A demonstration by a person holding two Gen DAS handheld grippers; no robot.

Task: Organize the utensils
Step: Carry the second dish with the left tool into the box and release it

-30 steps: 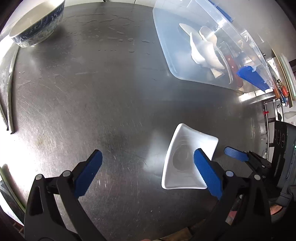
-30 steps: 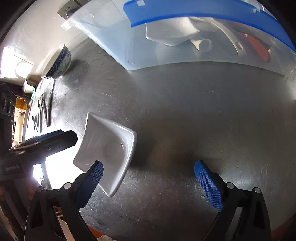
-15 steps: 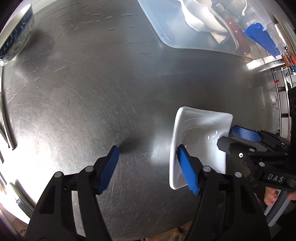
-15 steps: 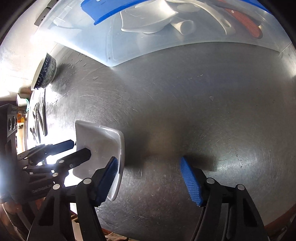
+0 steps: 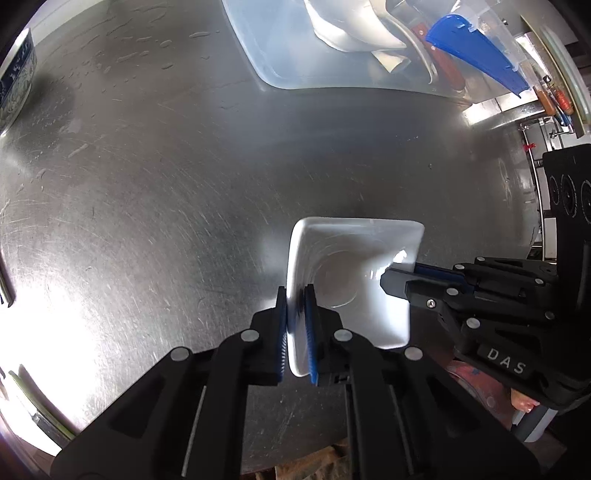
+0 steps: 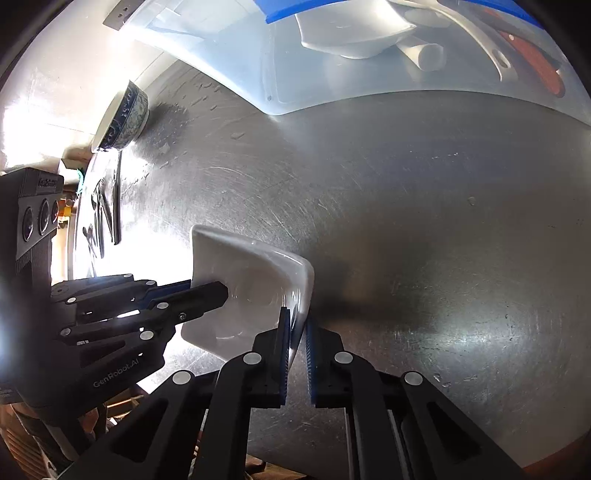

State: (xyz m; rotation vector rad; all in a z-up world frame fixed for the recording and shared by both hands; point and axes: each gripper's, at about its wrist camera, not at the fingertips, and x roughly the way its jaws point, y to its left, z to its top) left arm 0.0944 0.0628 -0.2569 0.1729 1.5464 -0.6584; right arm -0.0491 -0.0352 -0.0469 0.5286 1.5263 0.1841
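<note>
A small square white dish [image 5: 354, 266] sits on the steel counter [image 5: 166, 184]; it also shows in the right wrist view [image 6: 255, 280]. My left gripper [image 5: 295, 295] is shut on the dish's left rim. My right gripper [image 6: 297, 317] is shut on the opposite rim, and it shows in the left wrist view [image 5: 402, 273] coming in from the right. A clear plastic bin [image 5: 288, 48] with blue lid clips lies at the back, holding white dishes [image 5: 351, 29], a ladle and a red-handled utensil [image 6: 532, 51].
A blue-and-white patterned bowl [image 6: 123, 118] stands at the far left of the counter near the wall. Dark utensils [image 6: 110, 206] lie along the counter's left edge. The counter's front edge runs close under both grippers.
Both grippers have closed from wide open onto opposite rims of the white dish. Both views have moved closer to the dish.
</note>
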